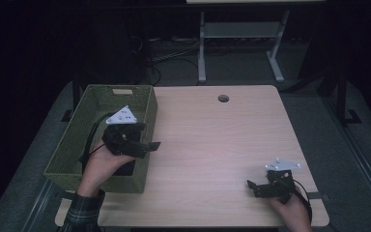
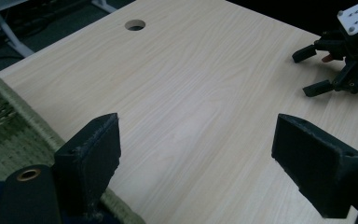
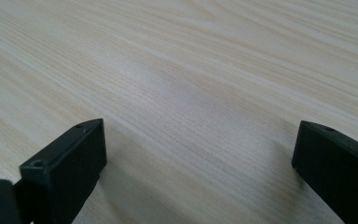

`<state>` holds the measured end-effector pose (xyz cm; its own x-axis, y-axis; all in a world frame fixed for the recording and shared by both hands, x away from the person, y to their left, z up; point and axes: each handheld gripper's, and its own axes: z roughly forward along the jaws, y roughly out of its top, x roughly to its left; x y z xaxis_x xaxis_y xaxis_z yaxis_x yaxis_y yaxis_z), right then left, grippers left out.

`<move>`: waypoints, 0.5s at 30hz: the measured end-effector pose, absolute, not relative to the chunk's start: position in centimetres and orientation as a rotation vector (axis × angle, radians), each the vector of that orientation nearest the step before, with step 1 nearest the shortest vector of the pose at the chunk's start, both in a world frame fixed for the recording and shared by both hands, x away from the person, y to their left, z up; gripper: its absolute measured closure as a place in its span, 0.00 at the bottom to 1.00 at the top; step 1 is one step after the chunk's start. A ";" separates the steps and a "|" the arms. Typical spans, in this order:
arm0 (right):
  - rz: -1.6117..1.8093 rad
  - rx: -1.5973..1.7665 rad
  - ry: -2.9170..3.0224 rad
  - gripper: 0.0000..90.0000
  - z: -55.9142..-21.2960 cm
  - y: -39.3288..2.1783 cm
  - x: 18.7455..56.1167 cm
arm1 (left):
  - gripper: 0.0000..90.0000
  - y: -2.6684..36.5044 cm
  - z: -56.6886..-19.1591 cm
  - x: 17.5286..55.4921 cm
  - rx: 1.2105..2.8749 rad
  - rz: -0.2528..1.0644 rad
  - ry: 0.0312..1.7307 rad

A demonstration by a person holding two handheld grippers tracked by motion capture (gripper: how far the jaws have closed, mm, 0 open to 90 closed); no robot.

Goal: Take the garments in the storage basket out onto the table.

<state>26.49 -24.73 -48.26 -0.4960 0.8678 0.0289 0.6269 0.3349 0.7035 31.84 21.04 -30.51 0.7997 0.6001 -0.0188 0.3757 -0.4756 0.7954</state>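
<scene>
Both sets of jaws stand spread, gripping nothing: the left gripper (image 1: 147, 145) hangs above the green woven basket's (image 1: 147, 108) right rim (at the counter's (image 1: 212, 140) left edge), the right gripper (image 1: 252, 187) low over bare wood near the front-right corner

I work on a light wooden table (image 1: 212, 145). A round hole (image 1: 223, 98) is cut near the table's far edge. Beyond the table I see a white desk frame (image 1: 201, 53) and loose floor cables (image 1: 174, 55).
</scene>
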 end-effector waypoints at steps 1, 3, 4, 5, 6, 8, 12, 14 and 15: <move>0.949 1.325 2.254 0.03 -48.3 -24.7 26.5 | 0.17 21.4 -30.4 31.8 2.114 0.336 0.729; 0.948 1.326 2.253 0.03 -48.3 -24.7 26.5 | 0.17 21.8 -30.3 31.8 2.108 0.345 0.738; 0.948 1.325 2.253 0.03 -48.3 -24.7 26.5 | 0.17 22.1 -30.2 31.8 2.108 0.348 0.741; 0.948 1.326 2.252 0.03 -48.3 -24.7 26.5 | 0.17 22.3 -30.1 31.7 2.102 0.352 0.748; 0.948 1.326 2.252 0.03 -48.3 -24.7 26.5 | 0.17 22.3 -30.1 31.7 2.102 0.352 0.748; 0.948 1.325 2.252 0.03 -48.3 -24.7 26.5 | 0.17 23.0 -29.9 31.6 2.091 0.362 0.765; 0.947 1.325 2.252 0.03 -48.3 -24.7 26.5 | 0.17 23.8 -29.8 31.6 2.086 0.368 0.775; 0.947 1.325 2.252 0.03 -48.3 -24.7 26.5 | 0.17 24.0 -29.7 31.6 2.080 0.373 0.781; 0.947 1.325 2.252 0.03 -48.3 -24.7 26.5 | 0.17 24.4 -29.6 31.5 2.074 0.382 0.789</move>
